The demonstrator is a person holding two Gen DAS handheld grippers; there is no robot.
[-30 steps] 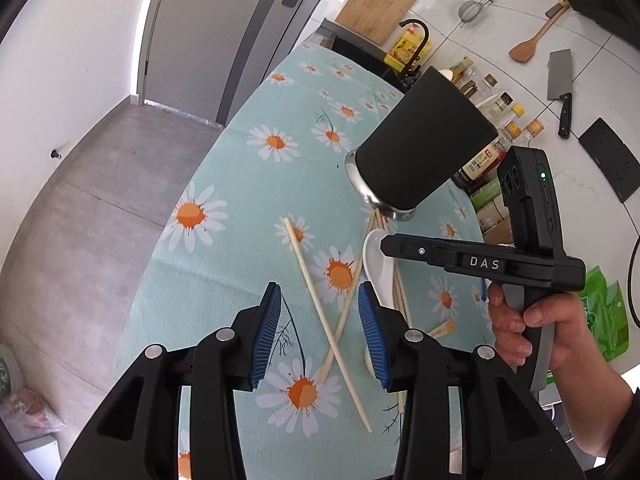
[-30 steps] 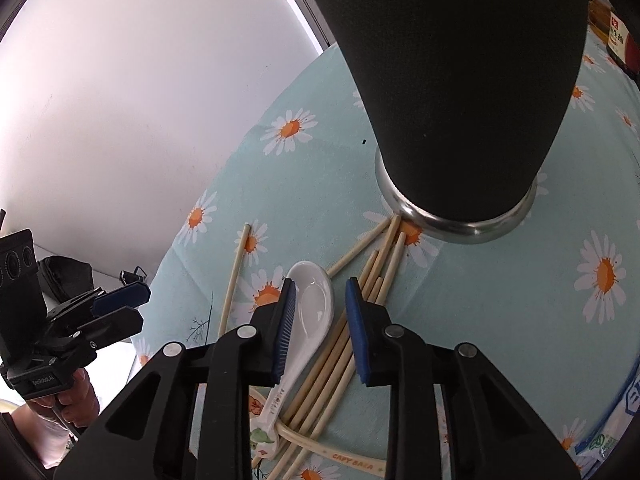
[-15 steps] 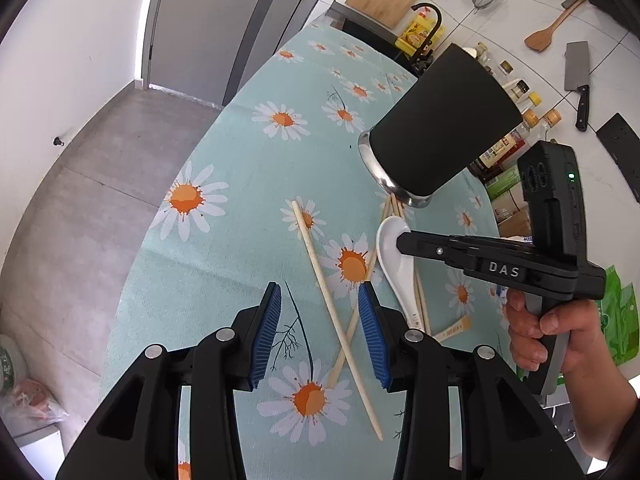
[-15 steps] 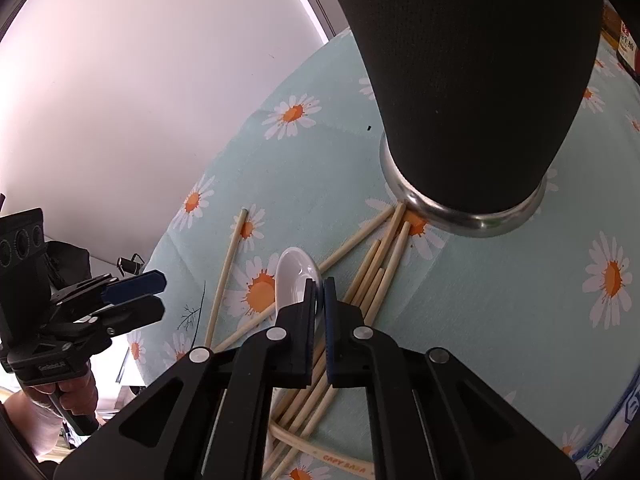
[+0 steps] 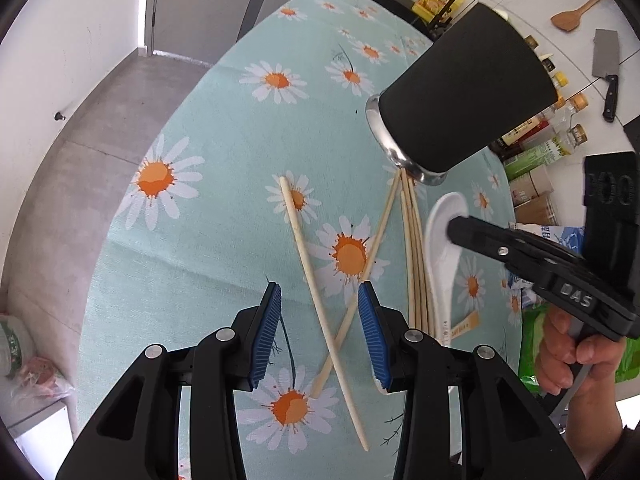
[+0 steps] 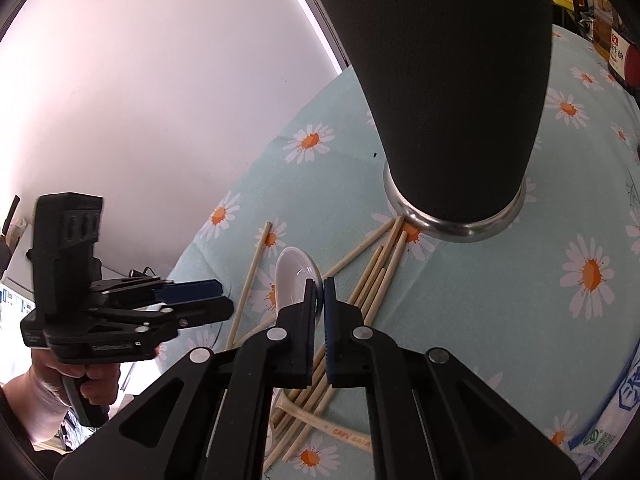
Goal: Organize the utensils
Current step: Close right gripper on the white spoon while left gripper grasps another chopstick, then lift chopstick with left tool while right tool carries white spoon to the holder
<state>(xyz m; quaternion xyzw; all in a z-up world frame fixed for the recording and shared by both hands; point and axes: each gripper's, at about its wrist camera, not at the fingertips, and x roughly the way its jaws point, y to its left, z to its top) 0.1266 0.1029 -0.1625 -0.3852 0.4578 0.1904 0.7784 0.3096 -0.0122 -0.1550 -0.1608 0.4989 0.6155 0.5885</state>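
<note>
A black utensil holder (image 5: 464, 96) (image 6: 452, 80) with a steel base ring stands on the daisy tablecloth (image 5: 224, 216). Before it lie a bundle of wooden chopsticks (image 5: 412, 248) (image 6: 372, 284) and a white ceramic spoon (image 5: 438, 240) (image 6: 296, 272). My right gripper (image 6: 318, 286) (image 5: 454, 224) is shut on the rim of the spoon's bowl. Two more chopsticks (image 5: 320, 312) lie crossed on the cloth. My left gripper (image 5: 319, 300) (image 6: 220, 300) hangs open just above their crossing, with one blue pad on each side, touching nothing.
A beige handle with lettering (image 6: 344, 432) lies under the chopstick bundle. Bottles (image 5: 560, 120), a cleaver (image 5: 606, 68) and a wooden spatula (image 5: 576, 16) line the counter and wall behind. The table edge drops to grey floor (image 5: 80, 152) on the left.
My right gripper closed on the spoon's bowl rim. My left gripper moved closer and lower over the crossed chopsticks, staying open.
</note>
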